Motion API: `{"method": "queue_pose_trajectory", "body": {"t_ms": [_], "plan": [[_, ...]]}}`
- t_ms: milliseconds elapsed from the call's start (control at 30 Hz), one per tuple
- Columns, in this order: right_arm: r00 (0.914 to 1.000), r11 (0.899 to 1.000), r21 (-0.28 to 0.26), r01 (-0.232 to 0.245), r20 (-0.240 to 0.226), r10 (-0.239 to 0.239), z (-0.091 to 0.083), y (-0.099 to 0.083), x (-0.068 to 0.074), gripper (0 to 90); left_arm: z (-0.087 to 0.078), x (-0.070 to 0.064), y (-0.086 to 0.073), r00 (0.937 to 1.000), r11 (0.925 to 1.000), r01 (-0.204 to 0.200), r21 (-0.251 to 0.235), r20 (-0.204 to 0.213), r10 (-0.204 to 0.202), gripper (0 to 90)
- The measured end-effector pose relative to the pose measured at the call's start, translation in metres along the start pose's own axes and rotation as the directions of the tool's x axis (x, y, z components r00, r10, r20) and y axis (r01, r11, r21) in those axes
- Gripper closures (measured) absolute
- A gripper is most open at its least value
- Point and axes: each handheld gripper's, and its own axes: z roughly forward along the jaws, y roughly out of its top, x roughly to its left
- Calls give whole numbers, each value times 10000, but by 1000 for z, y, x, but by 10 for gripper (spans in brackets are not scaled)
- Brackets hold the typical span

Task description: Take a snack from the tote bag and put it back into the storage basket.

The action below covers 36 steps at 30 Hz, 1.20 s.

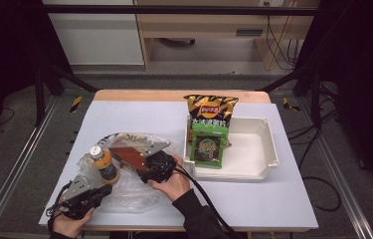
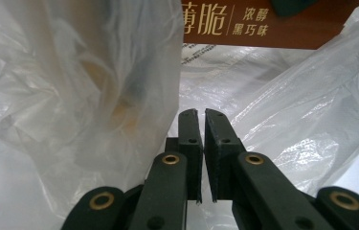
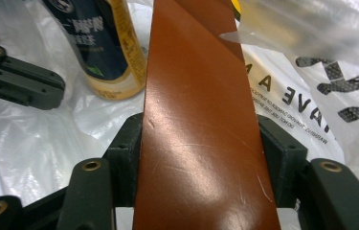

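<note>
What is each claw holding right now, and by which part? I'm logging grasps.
The right claw clamps the brown box across its near end. The left claw looks pinched on the plastic bag film.

1. Table (image 1: 139, 117): pale lavender top w/ a light wood edge along the far side.
2. Floor (image 1: 20, 164): grey carpet; black cables (image 1: 318, 174) trail at right.
3. Metal rails (image 1: 10, 169) run along both table sides.
4. Behind: white cabinet (image 1: 97, 35), light wood desk (image 1: 209, 20).
5. Black curtains (image 1: 368, 74) left & right; light even, from above.
</note>
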Motion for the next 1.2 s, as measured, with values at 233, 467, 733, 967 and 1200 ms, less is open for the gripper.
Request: {"method": "queue_pose_trajectory", "body": {"t_ms": [233, 467, 733, 967, 1200], "plan": [[9992, 9997, -220, 70, -390, -78, -12, 4, 4, 439, 0, 0, 0, 10000, 10000, -1, 1, -12, 1, 852], [9986, 9992, 16, 399, -334, -399, -29, 3, 5, 439, 0, 0, 0, 10000, 10000, 1, -9, -15, -1, 852], [9969, 9968, 283, 752, -248, -745, -52, -10, 2, 438, 0, 0, 0, 10000, 10000, -19, -16, -45, 19, 852], [9957, 9969, 84, 782, -508, -777, -77, -21, 1, 439, 0, -1, 0, 10000, 10000, -30, -52, -67, 30, 852], [9946, 9966, -302, 770, -681, -789, -99, -37, -5, 439, 0, -1, 0, 10000, 10000, -24, -67, -72, 23, 852]]}}
